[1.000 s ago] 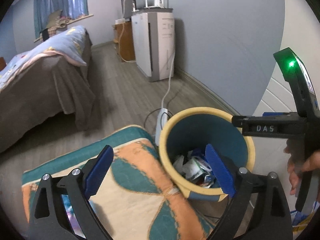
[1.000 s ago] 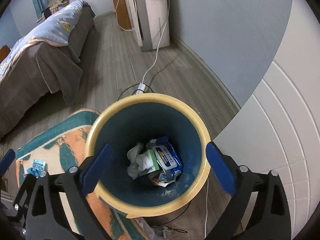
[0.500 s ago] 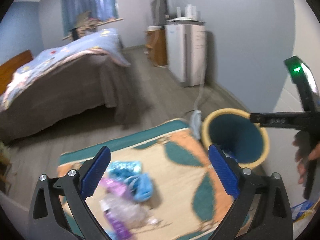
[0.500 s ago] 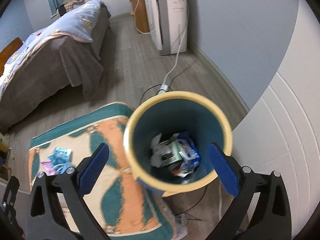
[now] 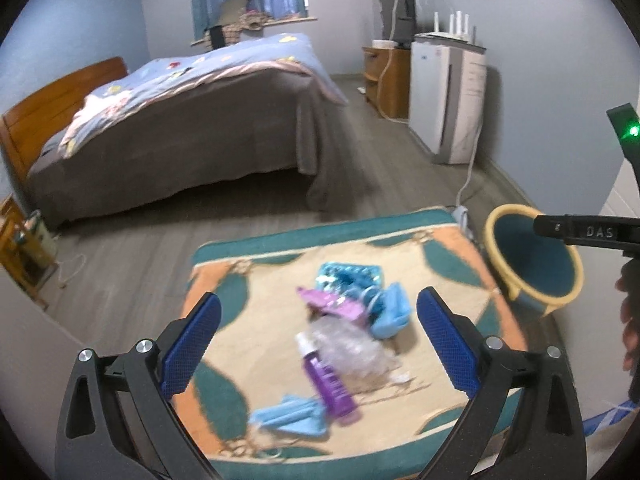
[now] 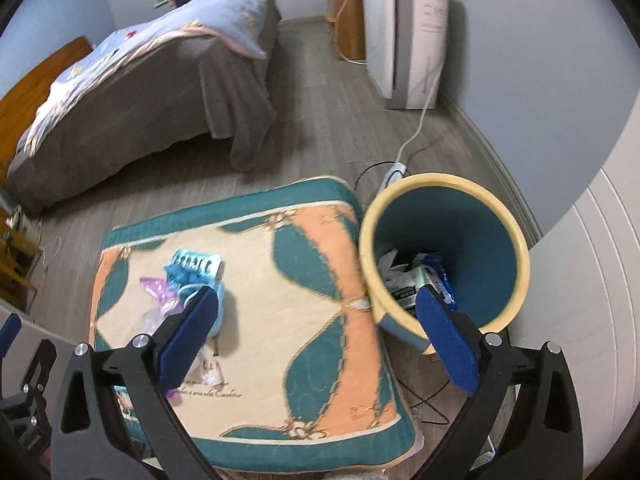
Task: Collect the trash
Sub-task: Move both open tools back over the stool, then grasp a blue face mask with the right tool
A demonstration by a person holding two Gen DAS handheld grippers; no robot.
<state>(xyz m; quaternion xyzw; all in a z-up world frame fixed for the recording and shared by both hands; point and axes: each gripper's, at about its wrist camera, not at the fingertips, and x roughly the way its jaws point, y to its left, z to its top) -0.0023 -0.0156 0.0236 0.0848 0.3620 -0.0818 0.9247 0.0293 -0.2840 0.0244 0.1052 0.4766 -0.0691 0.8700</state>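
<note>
Left wrist view. The left gripper (image 5: 318, 342) is held above a patterned cushion (image 5: 256, 312), its jaws spread wide and empty. Between the blue pads (image 5: 192, 344) the trash lies in a loose cluster on the cushion top: a purple bottle (image 5: 330, 384) lying on its side, a crumpled clear plastic wrapper (image 5: 352, 350) touching it, a purple wrapper (image 5: 332, 304), a teal blister pack (image 5: 350, 276) and light blue pieces (image 5: 392, 314). Another light blue piece (image 5: 292, 416) lies at the bottle's near end. A yellow-rimmed bin (image 5: 532, 264) with a teal interior stands just beside the cushion's right edge. Part of the right gripper's body (image 5: 584, 232), marked "DAS", crosses in front of the bin, and a green indicator light (image 5: 634, 132) glows above it. A bed (image 5: 180, 120) stands in the background.

Right wrist view. The right gripper (image 6: 316, 340) hangs over the boundary between cushion (image 6: 312, 280) and bin (image 6: 440, 256), jaws wide apart and empty. The left pad overlaps the trash cluster (image 6: 188, 280) on the cushion; the right pad overlaps the bin's opening. Discarded packaging (image 6: 416, 280) lies in the bin's bottom. A white power strip (image 6: 394, 172) and its cable lie on the floor behind the bin.
</note>
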